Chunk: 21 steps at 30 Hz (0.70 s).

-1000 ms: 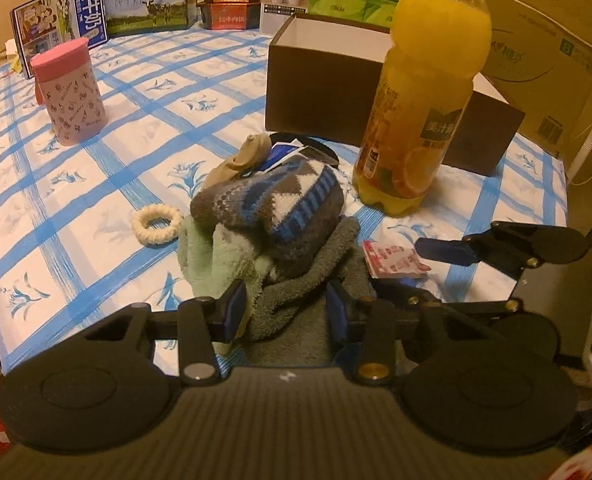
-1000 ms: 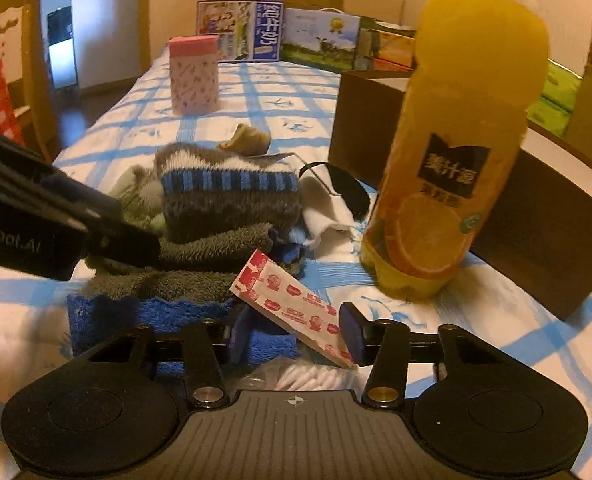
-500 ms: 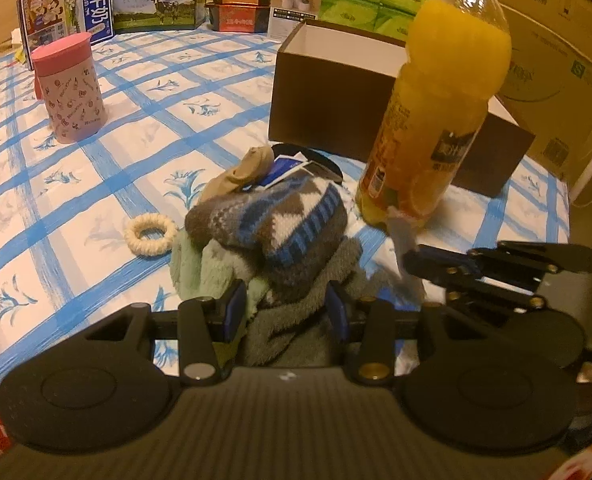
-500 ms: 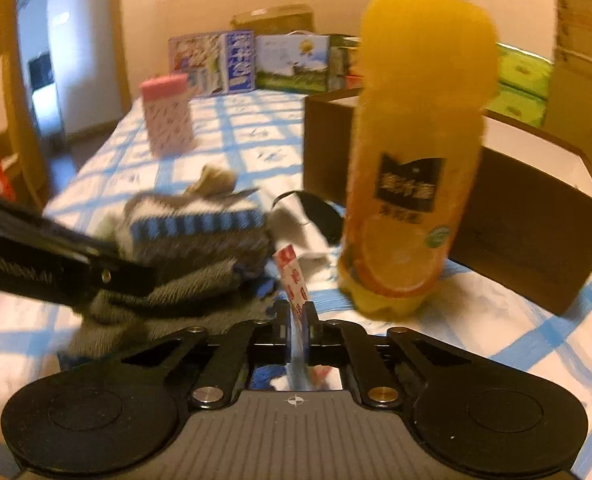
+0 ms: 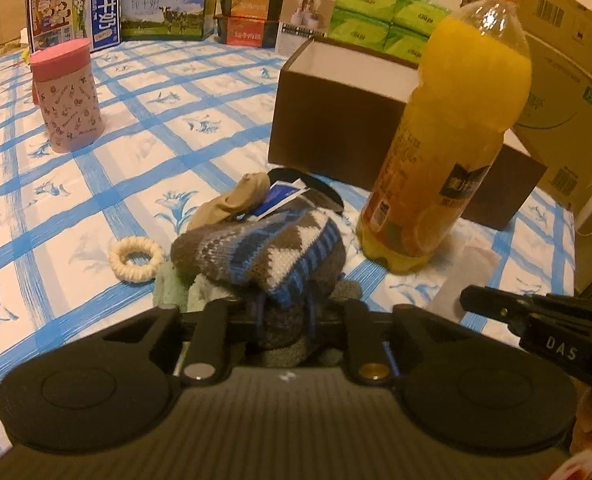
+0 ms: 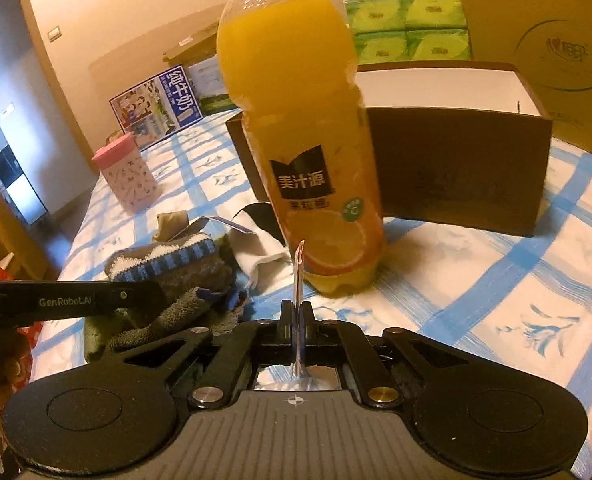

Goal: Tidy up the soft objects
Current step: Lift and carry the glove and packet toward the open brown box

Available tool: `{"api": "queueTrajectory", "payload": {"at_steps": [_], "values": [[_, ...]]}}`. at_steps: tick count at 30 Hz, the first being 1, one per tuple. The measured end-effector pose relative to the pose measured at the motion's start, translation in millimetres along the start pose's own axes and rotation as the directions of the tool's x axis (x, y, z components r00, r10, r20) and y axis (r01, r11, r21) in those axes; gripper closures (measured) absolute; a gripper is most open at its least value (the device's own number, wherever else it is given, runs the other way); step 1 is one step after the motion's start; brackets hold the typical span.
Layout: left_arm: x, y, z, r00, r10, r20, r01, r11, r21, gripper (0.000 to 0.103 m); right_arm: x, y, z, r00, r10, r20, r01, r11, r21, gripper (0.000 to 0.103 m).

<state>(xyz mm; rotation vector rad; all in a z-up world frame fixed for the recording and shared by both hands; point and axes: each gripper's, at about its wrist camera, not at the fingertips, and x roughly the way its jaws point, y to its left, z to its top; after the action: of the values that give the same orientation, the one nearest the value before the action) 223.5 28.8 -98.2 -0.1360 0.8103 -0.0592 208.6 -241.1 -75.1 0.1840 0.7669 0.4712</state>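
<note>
Between the closed fingers of the right claw (image 6: 297,312) a thin red-and-white packet (image 6: 299,268) stands edge-on, pinched and lifted clear of the blue-checked cloth (image 6: 475,280) on the desk. Just to its left lies the pile of soft things: a grey, white and blue knitted sock (image 5: 264,248) on top of a grey-green towel (image 5: 284,336), with a pale green cloth (image 5: 168,284) beside them. The left claw (image 5: 284,316) stands partly open around the towel, its fingers to either side of the fabric; whether they touch it I cannot tell. A tan stocking (image 5: 232,200) and a blue-and-white sachet (image 5: 280,196) rest behind the sock, and a cream knitted ring (image 5: 136,260) lies near the pile on its left. An orange juice bottle (image 6: 296,120) stands upright just beyond the packet, in front of an open brown box (image 6: 455,172). A pink cup (image 5: 66,96) stands well apart, toward the far left.
</note>
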Motion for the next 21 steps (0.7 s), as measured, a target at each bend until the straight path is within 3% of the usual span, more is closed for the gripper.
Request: {"api": "queueTrajectory", "payload": {"at_steps": [9,15,21], "values": [[-48.4,-12.3,-0.9,0.995,-0.032,0.096,0.026,0.997,0.068,0.093,-24.4,7.0,2.6,1.0,0.0,0.021,0.0,1.0,0.009,0.102],[-97.6,-29.2,-4.2,0.981,-0.084,0.177,0.06,0.989,0.137,0.093,-49.7,14.3,2.4,0.999,-0.003,0.046,0.003,1.0,0.012,0.102],[-114.6,-29.9,-26.6,0.991,-0.1,0.091,0.089,0.989,0.115,0.093,-76.4,20.4,-2.0,0.999,-0.008,0.053,0.007,1.0,0.016,0.102]]}}
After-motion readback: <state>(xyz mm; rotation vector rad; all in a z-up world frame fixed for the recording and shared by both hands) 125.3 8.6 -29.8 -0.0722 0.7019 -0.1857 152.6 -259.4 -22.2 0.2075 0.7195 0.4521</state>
